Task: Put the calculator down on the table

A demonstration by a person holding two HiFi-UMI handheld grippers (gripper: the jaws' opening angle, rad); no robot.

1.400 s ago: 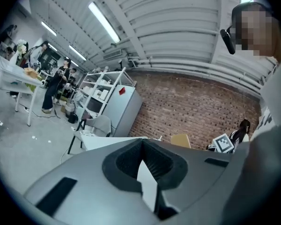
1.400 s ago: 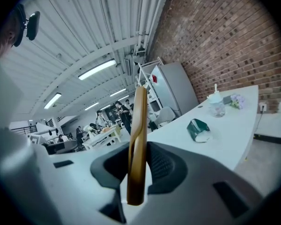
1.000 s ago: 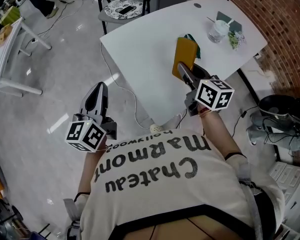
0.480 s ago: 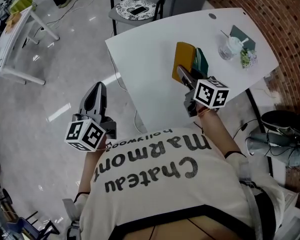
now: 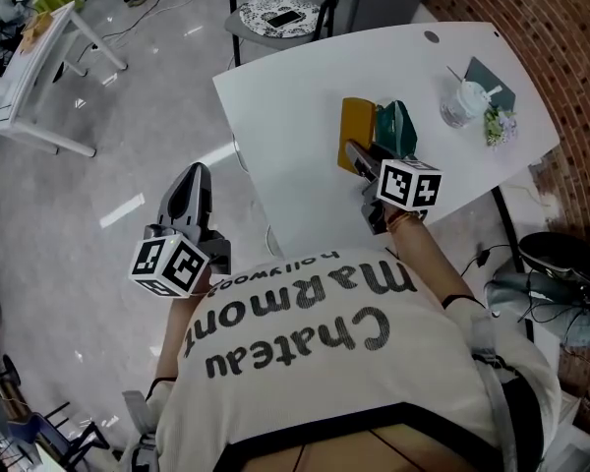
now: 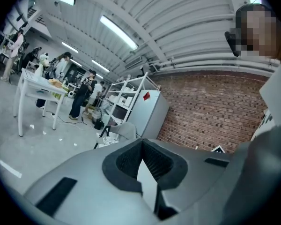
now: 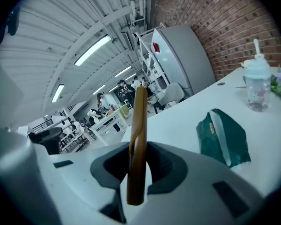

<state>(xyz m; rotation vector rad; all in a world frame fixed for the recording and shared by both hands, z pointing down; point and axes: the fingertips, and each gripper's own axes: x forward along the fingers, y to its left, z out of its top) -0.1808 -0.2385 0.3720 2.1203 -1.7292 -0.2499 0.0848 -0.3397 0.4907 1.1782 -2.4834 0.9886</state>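
Observation:
The calculator [image 5: 355,133] is a flat orange-yellow slab. My right gripper [image 5: 360,157] is shut on its near end and holds it over the white table [image 5: 295,87], just left of a green pouch [image 5: 397,126]. In the right gripper view the calculator [image 7: 139,135] stands on edge between the pads of the right gripper [image 7: 136,172], above the table [image 7: 178,118]. Whether it touches the tabletop I cannot tell. My left gripper [image 5: 193,193] hangs over the floor, left of the table, shut with nothing in it; its fingertips [image 6: 143,143] meet.
A lidded plastic cup [image 5: 462,101] with a straw and a small bunch of flowers [image 5: 499,124] stand at the table's right end. The green pouch [image 7: 222,137] lies close to the calculator. A chair [image 5: 280,13] stands behind the table; a brick wall runs along the right.
The right gripper has sunk toward the tabletop with the calculator, ending beside the green pouch. The left gripper looks the same in the picture.

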